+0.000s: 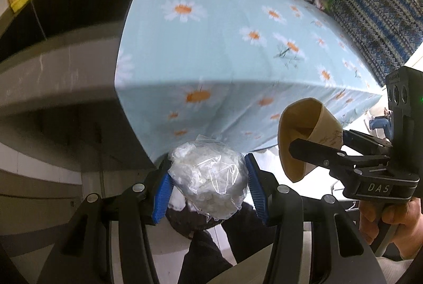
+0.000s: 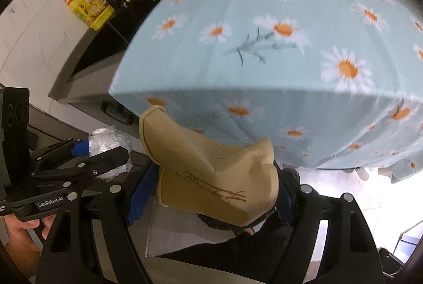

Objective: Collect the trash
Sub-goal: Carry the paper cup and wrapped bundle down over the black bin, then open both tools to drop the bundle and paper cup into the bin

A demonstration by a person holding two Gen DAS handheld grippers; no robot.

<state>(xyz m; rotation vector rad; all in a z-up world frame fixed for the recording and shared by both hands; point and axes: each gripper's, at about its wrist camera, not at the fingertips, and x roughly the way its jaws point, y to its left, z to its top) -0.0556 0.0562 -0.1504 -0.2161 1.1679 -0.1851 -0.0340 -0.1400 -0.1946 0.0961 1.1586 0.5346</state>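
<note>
Trash in hand, both items: left gripper pinches plastic wad; right gripper clamps crushed cup. Tablecloth ahead of both, no litter we can see. Left, we judge: drop both; bin not seen.

We see our left tongs as black linkage arms with round silver rivets, ending in ribbed blue pads. Our right tongs match them: black frame, silver rivets, blue pads. One body carries white "DAS" lettering, the other a "GenRobot.AI" label, and a green light glows on a black housing with round openings. Dark trousers show below.
</note>
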